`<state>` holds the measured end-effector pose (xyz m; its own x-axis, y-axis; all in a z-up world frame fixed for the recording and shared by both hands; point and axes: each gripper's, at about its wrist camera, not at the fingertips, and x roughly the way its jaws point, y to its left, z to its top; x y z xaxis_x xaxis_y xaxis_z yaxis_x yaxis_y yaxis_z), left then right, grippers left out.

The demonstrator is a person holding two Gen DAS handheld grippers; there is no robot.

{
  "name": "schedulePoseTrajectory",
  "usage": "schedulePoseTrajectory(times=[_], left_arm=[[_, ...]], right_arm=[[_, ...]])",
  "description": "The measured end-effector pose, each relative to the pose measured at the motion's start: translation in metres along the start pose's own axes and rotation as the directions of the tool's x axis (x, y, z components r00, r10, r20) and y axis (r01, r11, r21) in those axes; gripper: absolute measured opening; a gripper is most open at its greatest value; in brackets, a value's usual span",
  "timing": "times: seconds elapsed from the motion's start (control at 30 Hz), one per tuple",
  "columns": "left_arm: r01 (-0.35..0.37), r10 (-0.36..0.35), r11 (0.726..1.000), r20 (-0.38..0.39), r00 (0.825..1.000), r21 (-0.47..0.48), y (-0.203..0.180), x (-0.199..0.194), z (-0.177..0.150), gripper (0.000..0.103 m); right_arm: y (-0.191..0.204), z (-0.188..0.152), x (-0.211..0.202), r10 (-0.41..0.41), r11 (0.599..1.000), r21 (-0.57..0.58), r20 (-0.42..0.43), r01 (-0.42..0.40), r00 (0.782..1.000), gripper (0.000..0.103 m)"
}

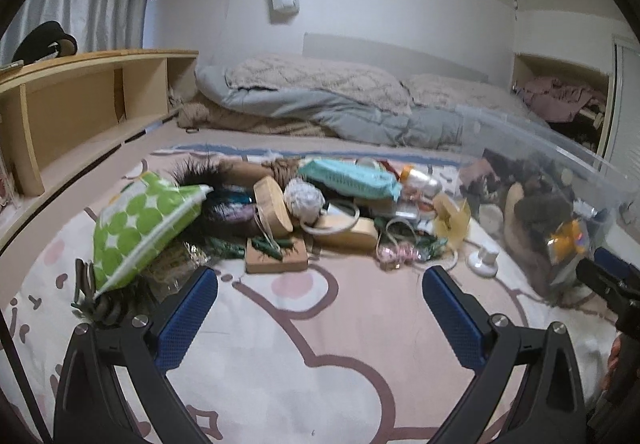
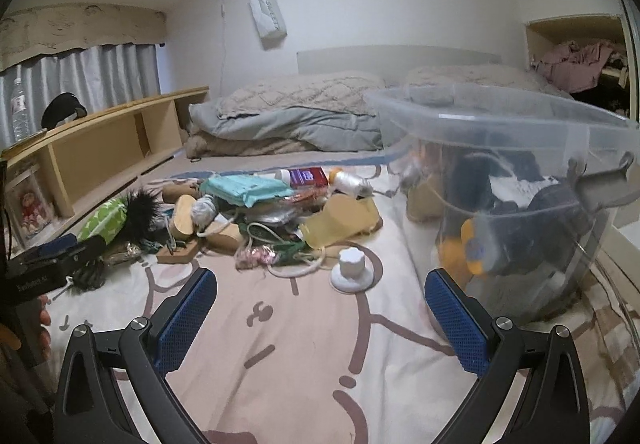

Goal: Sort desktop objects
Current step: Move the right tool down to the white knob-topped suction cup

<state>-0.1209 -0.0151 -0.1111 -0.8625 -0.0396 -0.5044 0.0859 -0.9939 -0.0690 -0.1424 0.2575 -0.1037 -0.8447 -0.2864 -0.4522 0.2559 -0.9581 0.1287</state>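
I see the pink patterned blanket point(image 1: 320, 324) spread under everything, with the clear plastic bin point(image 2: 500, 132) standing on its right side, already holding dark items, and the heap of clutter point(image 1: 320, 212) lying across its middle, left of the bin. My left gripper point(image 1: 320, 308) and right gripper point(image 2: 320, 312) both hover above bare blanket, jaws spread wide, holding nothing. Just ahead of the right one sits a small white knob point(image 2: 352, 270), apart from the fingers.

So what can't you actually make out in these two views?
- Clear bin contents: both views, hazy wall blurs them.
- Red box label: right wrist, too small.
- Items under the teal pack: left wrist, buried in the pile.
- Right gripper: left wrist, cut off at the edge.
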Motion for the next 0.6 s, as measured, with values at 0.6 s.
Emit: schedulePoseTrajectory(times=[0.6], left_arm=[[-0.013, 0.023, 0.999, -0.317, 0.948, 0.035, -0.01, 0.059, -0.038, 0.103]], right_arm=[[0.006, -0.007, 0.099, -0.06, 0.997, -0.064, -0.269, 0.045, 0.961, 0.103]])
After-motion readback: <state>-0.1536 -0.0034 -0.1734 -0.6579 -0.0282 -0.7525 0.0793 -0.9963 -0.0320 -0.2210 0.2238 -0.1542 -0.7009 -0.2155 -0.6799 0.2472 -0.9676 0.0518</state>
